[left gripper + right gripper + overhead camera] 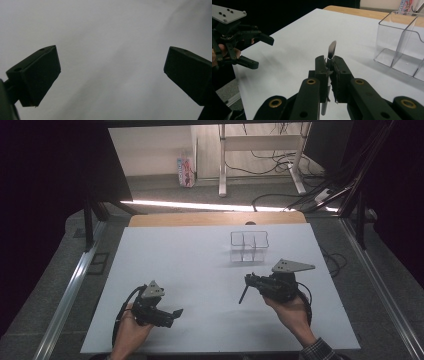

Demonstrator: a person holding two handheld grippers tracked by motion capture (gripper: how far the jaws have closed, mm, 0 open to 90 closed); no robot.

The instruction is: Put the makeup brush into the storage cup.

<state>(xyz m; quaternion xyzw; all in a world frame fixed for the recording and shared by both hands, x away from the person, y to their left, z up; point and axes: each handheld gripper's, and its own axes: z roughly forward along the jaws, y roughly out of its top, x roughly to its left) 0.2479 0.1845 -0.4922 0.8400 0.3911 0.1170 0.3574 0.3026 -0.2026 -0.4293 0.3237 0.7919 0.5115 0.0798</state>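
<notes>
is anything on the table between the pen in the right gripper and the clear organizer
Nothing visible. The right gripper is shut on the pen, and bare white table lies between it and the clear organizer. The left gripper is off to the side.

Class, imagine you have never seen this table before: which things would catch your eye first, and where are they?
First, the right gripper, near the table's right front, shut on a thin dark pen that sticks out between its jaws. Next, the clear divided organizer standing alone toward the far side of the white table. At front left, the left gripper has its jaws wide apart with nothing between them.
</notes>
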